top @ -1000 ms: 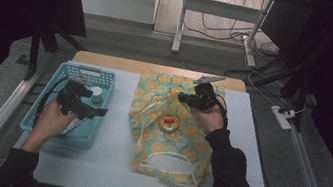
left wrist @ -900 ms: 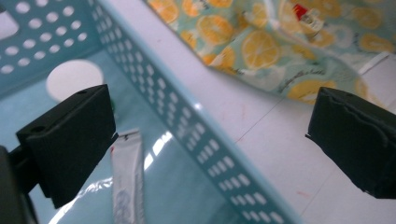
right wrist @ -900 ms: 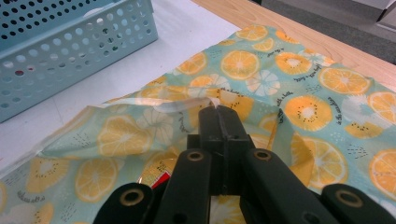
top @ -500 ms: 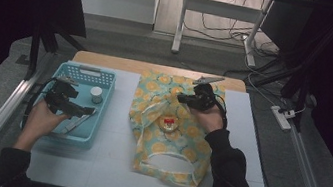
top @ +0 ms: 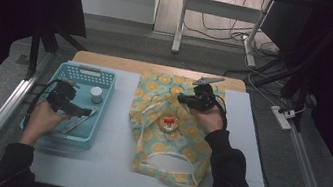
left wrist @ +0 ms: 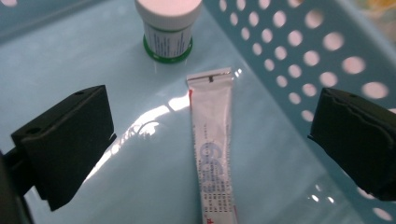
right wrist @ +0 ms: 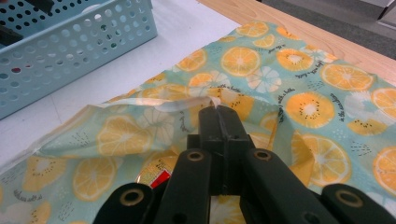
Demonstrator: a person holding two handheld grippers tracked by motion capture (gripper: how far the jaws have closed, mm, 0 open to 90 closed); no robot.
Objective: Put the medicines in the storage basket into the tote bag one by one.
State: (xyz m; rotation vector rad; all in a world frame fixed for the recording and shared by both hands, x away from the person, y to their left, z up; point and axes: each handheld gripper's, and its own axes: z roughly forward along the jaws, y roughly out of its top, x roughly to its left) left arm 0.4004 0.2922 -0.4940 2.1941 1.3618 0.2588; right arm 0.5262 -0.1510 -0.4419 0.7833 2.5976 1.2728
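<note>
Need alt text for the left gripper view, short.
Open left gripper hovers inside a light blue perforated basket, jaws straddling a white tube lying flat on its floor. A small white-capped bottle with a green base stands just beyond the tube's crimped end.

**Citrus-print bag pinched up at its edge; tube lies flat in blue basket**

A fabric bag (top: 167, 139) printed with orange and kiwi slices on pale green lies spread flat across the white table top, its white-trimmed opening toward the near edge. One hem (right wrist: 187, 105) is lifted into a small ridge, so that the cloth tents up there. Beneath that raised fold shows a small red-and-white item (right wrist: 156, 177), partly hidden. To the left, inside a light blue perforated basket (top: 100, 113), a white tube (left wrist: 212, 149) with blue lettering lies flat on the floor, its crimped end pointing at an upright white-capped jar (left wrist: 168, 25) with a green base.
</note>
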